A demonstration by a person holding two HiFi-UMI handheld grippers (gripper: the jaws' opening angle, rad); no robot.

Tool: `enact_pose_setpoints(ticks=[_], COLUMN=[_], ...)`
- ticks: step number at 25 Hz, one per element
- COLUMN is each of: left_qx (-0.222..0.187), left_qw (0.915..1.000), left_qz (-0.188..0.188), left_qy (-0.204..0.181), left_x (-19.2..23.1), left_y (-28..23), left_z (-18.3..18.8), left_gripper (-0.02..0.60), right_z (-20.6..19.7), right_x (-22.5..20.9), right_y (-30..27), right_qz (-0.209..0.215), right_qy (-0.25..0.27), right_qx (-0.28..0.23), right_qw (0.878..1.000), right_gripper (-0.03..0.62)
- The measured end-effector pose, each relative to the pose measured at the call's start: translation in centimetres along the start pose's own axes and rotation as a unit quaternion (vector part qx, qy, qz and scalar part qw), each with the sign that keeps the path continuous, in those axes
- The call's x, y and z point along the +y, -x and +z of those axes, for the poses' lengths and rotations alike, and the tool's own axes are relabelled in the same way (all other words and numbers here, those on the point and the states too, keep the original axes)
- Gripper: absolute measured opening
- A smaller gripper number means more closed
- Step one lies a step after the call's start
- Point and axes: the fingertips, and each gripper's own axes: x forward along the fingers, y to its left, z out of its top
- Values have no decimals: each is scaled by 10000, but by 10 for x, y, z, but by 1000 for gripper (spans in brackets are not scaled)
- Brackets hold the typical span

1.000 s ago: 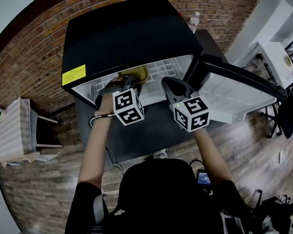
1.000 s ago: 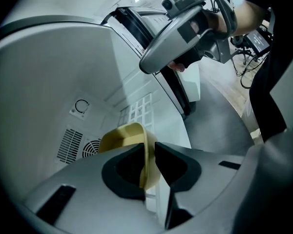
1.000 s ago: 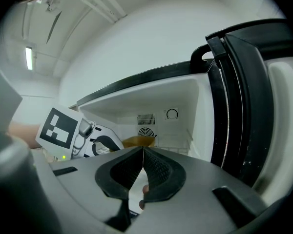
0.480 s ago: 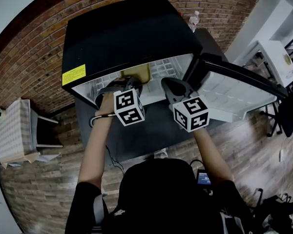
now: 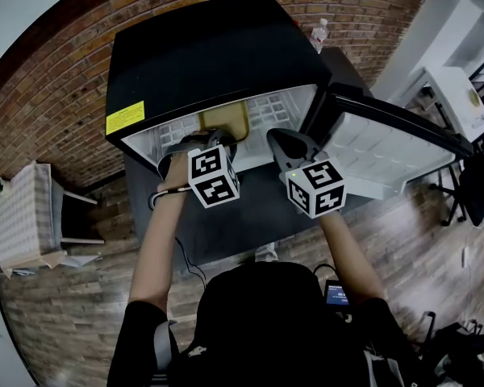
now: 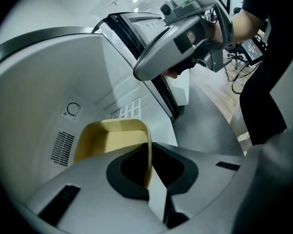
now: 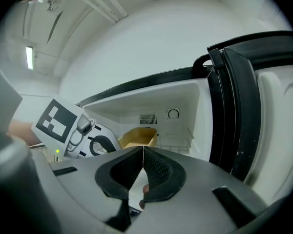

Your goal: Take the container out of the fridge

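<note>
Fridge (image 5: 210, 55): small and black. It stands against the brick wall (image 5: 64, 71).
Fridge door (image 5: 387, 147): swung wide open to the right, so its white inside shows.
Container (image 5: 223, 119): yellow, with no lid. It is inside the fridge, on the white wire shelf (image 5: 266, 111), near the middle.
Left gripper (image 6: 150, 152): it reaches into the open fridge. Its jaws are closing, and one thin wall of the container stands between them. A pad sits on each side of that wall, pinching it.
Right gripper (image 7: 143, 150): it is held in front of the open fridge, just beside the left gripper. Its jaws are pressed together with nothing between them, and it does not touch the container.
Arms: both are bare and stretched forward, one hand on each gripper.
Sticker (image 5: 124, 119): yellow, on the front top edge of the fridge, at the left.
Bottle (image 5: 321, 35): clear — it stands past the back right corner of the fridge.
Floor (image 5: 81, 313): wood boards.
Mat (image 5: 242, 216): dark, lying on the floor in front of the fridge.
</note>
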Motion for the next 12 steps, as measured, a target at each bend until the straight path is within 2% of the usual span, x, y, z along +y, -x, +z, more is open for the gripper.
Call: enact_pose_setpoints(ticks=[4,12], left_qx=[-116,-131], left_qw=[9993,9990], left_qz=[-250,-362], left_qy=[238,243], left_x=[-12,-35], left_y=[9,19], left_z=[5,6], left_gripper=[28,28], right_z=[1,-2], right_x=[7,18], right_y=[4,16], right_qz=[4,-51], right_qy=[15,-12], right_qx=[-12,-52], right_qw=[10000,10000], right_gripper=[41,41])
